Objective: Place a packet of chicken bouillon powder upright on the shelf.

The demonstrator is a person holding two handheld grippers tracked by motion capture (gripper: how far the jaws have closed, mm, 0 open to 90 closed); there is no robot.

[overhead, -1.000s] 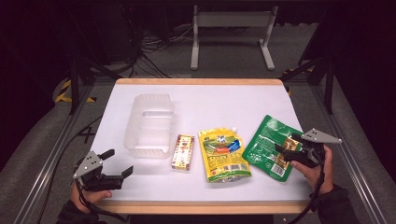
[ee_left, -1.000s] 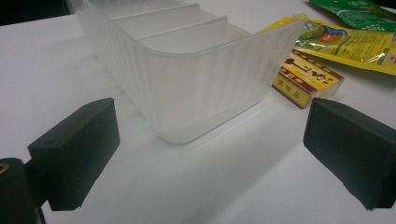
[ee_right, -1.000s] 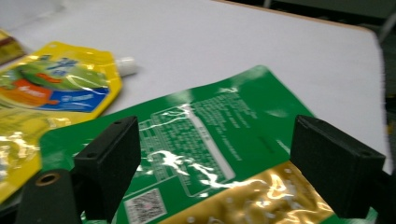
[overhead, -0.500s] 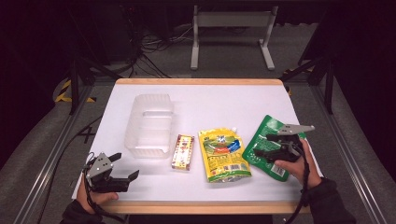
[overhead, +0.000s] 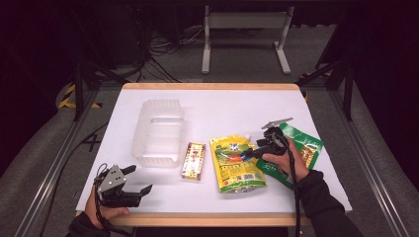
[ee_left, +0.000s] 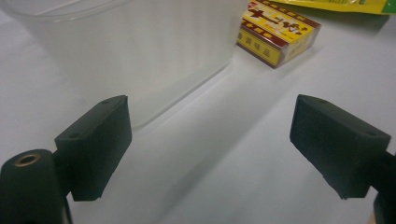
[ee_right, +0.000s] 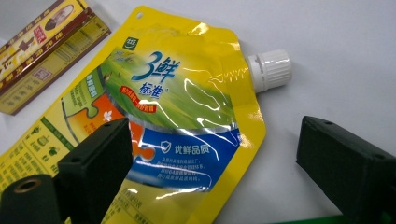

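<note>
A yellow spout pouch [overhead: 236,163] with a white cap [ee_right: 271,69] lies flat near the table's front middle. My right gripper [overhead: 252,152] stands open at the pouch's right edge, one jaw over the pouch and one over bare table; the right gripper view puts the gripper [ee_right: 224,172] just above the pouch [ee_right: 159,126]. A red and yellow box [overhead: 193,160] lies left of the pouch. A clear plastic bin [overhead: 158,132] stands left of the box. At the front left corner my left gripper [overhead: 138,182] is open and holds nothing, its gap [ee_left: 210,149] facing the bin [ee_left: 130,51].
A green packet [overhead: 296,153] lies partly under the right hand, at the table's right. The white table [overhead: 222,106] ends in a wooden front edge [overhead: 212,219] close to both hands. Metal frame rails run along both sides.
My right gripper has moved left from over the green packet to the yellow pouch's right edge. The left gripper has shifted a little to the right near the front edge.
</note>
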